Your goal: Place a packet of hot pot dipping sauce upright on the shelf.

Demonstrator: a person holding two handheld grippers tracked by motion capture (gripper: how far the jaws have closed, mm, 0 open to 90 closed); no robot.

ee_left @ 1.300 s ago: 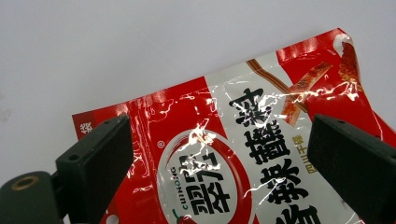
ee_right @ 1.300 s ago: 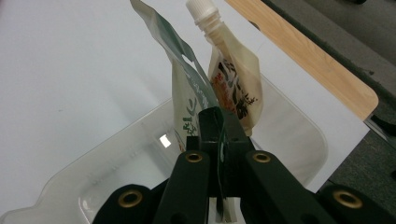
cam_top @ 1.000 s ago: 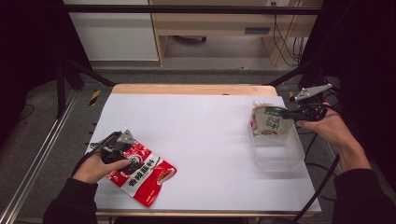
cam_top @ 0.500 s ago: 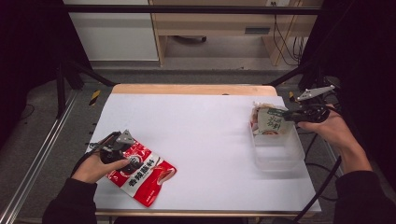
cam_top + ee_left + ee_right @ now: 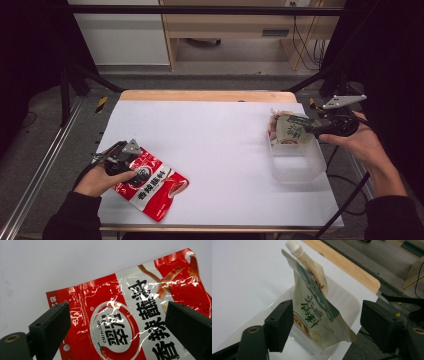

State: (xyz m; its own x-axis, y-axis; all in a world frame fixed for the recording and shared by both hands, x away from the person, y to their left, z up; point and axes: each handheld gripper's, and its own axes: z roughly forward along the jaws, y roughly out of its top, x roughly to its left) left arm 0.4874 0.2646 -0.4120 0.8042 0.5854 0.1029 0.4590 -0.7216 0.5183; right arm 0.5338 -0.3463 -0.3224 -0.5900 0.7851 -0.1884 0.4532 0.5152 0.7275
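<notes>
A red chilli-print pouch (image 5: 150,185) lies flat near the table's front left. My left gripper (image 5: 120,159) rests over its upper end. In the left gripper view the jaws stand wide apart above the pouch (image 5: 120,322), so the left gripper (image 5: 116,307) is open. At the right, a green-and-cream spouted pouch (image 5: 290,131) stands in a clear plastic bin (image 5: 297,167), leaning on the bin's far end. My right gripper (image 5: 309,128) is level with it. Its jaws have just been opening, and the pouch (image 5: 312,307) stands between them unpressed, so the right gripper (image 5: 325,312) is open.
The white table top (image 5: 215,140) stretches between the two hands. A wooden strip (image 5: 200,95) edges the far side. Beyond the clear bin's rim (image 5: 347,302) the table's right edge drops to grey floor and cables.
The right gripper's jaws opened off the green pouch and the hand drew slightly right. The pouch stays standing in the bin. The left hand has not moved.
</notes>
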